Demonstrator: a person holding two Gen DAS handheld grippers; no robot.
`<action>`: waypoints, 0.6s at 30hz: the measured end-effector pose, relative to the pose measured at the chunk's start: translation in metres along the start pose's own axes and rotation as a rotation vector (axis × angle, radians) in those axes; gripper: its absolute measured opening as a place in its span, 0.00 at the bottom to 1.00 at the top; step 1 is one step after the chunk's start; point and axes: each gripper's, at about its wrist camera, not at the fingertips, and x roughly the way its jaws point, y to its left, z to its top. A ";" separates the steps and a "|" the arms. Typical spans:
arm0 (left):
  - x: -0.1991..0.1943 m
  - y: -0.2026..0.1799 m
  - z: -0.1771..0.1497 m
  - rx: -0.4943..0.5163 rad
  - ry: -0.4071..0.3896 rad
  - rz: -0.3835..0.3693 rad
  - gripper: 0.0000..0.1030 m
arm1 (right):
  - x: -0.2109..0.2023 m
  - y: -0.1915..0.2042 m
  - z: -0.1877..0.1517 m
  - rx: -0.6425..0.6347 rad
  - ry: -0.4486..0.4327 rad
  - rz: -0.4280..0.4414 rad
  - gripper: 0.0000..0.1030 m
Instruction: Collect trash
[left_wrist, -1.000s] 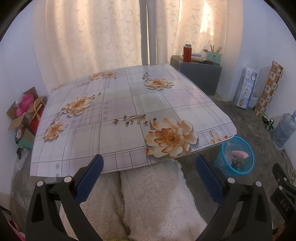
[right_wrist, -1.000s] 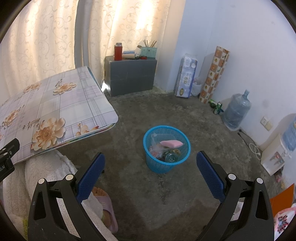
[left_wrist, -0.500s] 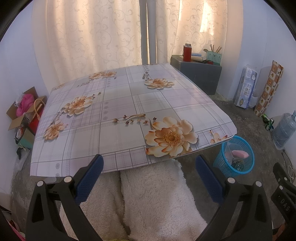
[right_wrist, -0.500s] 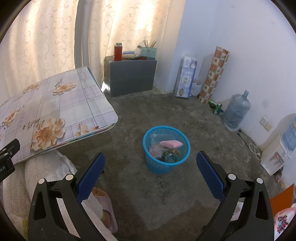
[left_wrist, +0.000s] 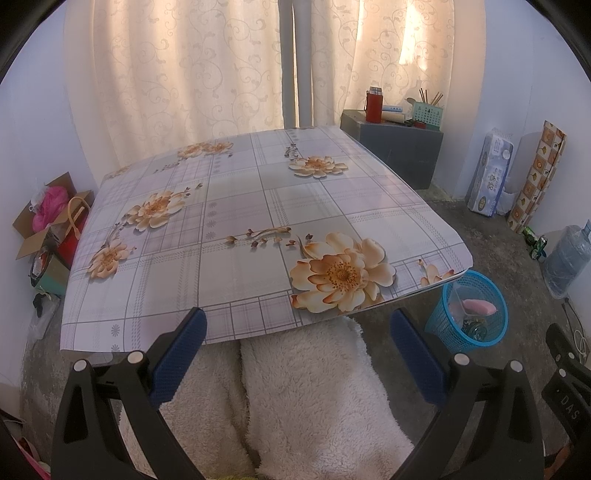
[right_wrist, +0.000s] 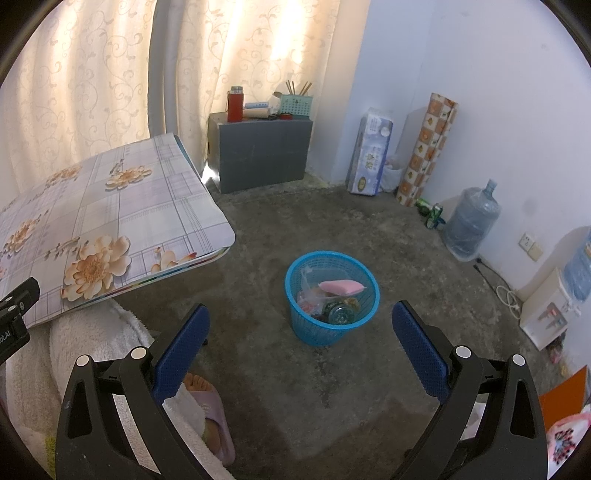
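Note:
A blue mesh basket (right_wrist: 332, 295) stands on the concrete floor, holding a pink packet (right_wrist: 340, 286) and other scraps. In the left wrist view the same basket (left_wrist: 469, 314) shows beyond the table's right corner. My right gripper (right_wrist: 301, 334) hangs open above the floor just in front of the basket, with nothing between its blue pads. My left gripper (left_wrist: 299, 339) is open over a person's white fleece lap (left_wrist: 303, 391), at the near edge of the flower-patterned table (left_wrist: 236, 236). Nothing lies on the tabletop.
A grey cabinet (right_wrist: 260, 151) with a red flask stands by the curtain. A tissue pack (right_wrist: 371, 151), a patterned roll (right_wrist: 428, 147) and a water jug (right_wrist: 471, 225) line the right wall. A slippered foot (right_wrist: 210, 410) rests below the right gripper. Boxes and bags (left_wrist: 51, 229) sit left of the table.

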 end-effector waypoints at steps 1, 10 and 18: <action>0.000 0.000 0.000 0.000 0.000 0.000 0.95 | 0.000 0.000 0.000 0.000 -0.001 0.000 0.92; 0.000 0.000 -0.001 -0.001 0.001 0.000 0.95 | 0.000 0.000 -0.001 0.000 -0.001 0.000 0.92; 0.001 0.001 -0.001 0.000 0.002 0.000 0.95 | 0.001 0.000 -0.001 0.000 -0.001 -0.001 0.92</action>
